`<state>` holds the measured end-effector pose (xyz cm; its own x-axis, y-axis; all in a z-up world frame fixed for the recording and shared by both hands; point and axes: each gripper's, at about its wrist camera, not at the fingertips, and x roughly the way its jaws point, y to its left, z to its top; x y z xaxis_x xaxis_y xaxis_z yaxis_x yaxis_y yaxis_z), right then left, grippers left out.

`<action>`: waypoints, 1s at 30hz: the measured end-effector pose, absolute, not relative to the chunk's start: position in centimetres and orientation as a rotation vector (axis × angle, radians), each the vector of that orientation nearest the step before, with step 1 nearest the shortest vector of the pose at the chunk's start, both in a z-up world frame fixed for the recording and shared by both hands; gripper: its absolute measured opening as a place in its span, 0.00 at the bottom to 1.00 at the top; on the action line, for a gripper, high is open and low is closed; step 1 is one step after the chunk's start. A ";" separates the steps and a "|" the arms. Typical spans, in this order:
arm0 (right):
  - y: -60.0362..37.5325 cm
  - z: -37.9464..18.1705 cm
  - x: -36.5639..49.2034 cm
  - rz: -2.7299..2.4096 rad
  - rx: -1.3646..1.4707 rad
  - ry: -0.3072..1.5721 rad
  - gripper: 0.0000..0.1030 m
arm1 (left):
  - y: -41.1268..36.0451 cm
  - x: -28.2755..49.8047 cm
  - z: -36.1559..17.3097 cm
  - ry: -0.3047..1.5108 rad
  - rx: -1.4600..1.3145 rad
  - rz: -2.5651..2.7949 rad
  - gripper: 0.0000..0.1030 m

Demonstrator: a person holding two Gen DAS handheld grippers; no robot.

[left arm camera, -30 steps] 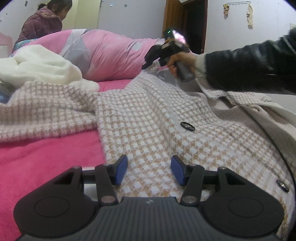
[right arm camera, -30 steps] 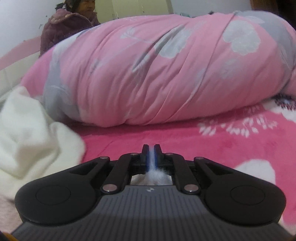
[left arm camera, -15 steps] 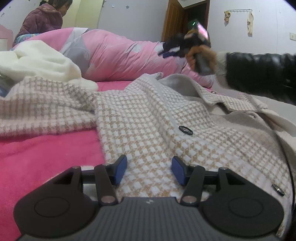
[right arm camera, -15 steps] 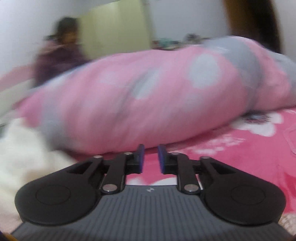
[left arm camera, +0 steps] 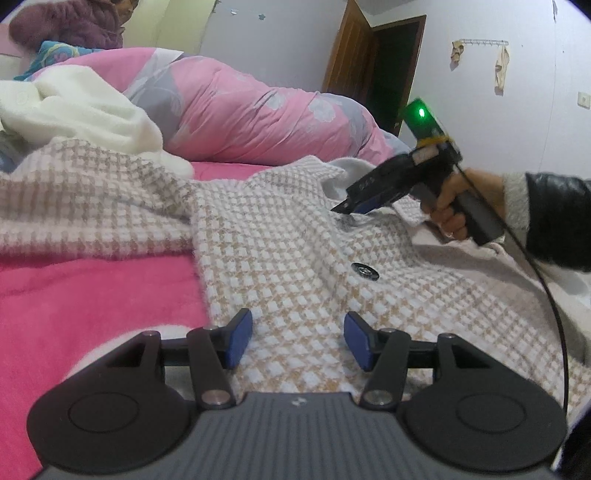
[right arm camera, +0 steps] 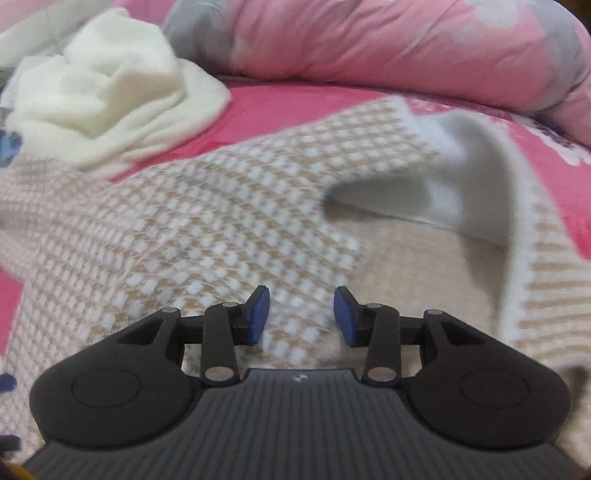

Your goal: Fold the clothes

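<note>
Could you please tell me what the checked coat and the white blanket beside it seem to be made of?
The checked coat looks like thick woven wool or a wool blend: a fuzzy beige-and-white check with soft, hairy edges. The white blanket appears to be fleece or plush: matte, fluffy, in rounded folds. The exact fibre cannot be told.

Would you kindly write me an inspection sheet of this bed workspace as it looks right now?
Surface: pink bed cover, mostly bare at the near left.
Job's things: checked jacket spread out, collar area turned up, dark button showing.
Clutter: white fleece bunched beside the jacket; rolled pink quilt behind.
Grippers: left tool open over the jacket; right tool opening, nothing pinched, above the collar.
Cables: black cable trailing from the right tool.
Surroundings: a seated person, brown door, wall hooks.
</note>
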<state>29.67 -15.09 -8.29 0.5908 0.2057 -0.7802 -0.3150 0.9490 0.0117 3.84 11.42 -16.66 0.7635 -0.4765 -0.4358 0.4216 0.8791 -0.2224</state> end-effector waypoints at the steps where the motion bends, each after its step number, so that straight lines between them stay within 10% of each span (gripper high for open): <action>1: -14.6 -7.3 29.8 0.307 -0.153 0.881 0.37 | 11.4 3.8 -16.7 0.502 -0.116 -0.489 0.55; 9: -5.1 -2.6 33.5 0.606 -0.363 0.679 0.67 | 11.9 4.0 -16.8 0.495 -0.166 -0.514 0.57; 24: -2.5 -12.2 41.6 0.782 -0.441 1.037 0.99 | 12.3 4.2 -17.0 0.485 -0.215 -0.551 0.62; 27: -2.1 -11.7 40.4 0.761 -0.449 1.032 0.82 | 12.3 4.2 -16.9 0.484 -0.217 -0.550 0.62; 30: -1.6 -10.7 37.7 0.749 -0.496 0.948 0.33 | 12.2 4.1 -16.9 0.480 -0.212 -0.546 0.62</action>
